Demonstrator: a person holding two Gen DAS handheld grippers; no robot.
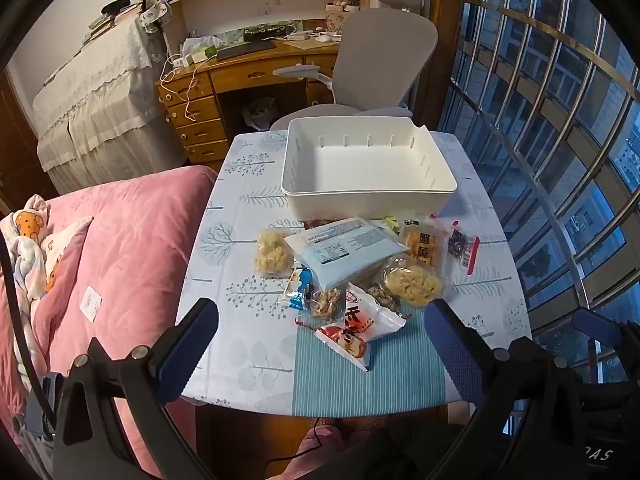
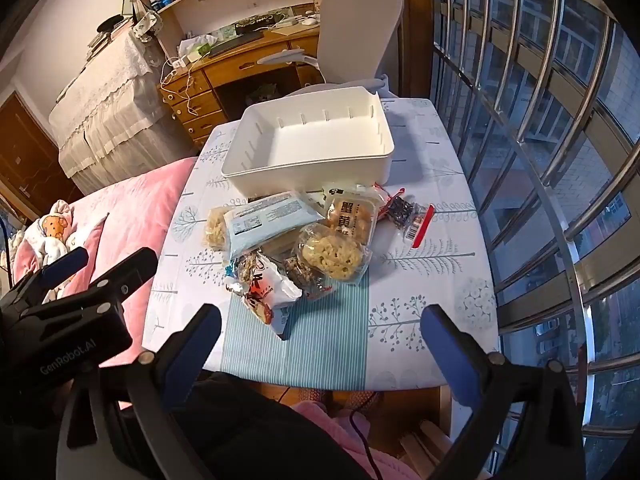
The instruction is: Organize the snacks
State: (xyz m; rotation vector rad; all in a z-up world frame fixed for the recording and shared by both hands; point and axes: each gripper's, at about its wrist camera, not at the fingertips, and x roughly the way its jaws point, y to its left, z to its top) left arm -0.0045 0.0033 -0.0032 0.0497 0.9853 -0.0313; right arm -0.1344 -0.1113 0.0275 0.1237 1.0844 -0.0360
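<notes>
A heap of snack packets lies mid-table: a pale blue flat pack, clear bags of yellow crisps, an orange packet, a red-and-white bag. Behind the heap stands an empty white bin. My left gripper hovers open above the table's near edge, nothing between its fingers. My right gripper is open too, in front of the heap, holding nothing. The left gripper's body shows at the left in the right wrist view.
The small table wears a tree-print cloth with a teal striped patch. A pink bed lies against its left side, metal window bars on the right. A grey office chair and wooden desk stand behind.
</notes>
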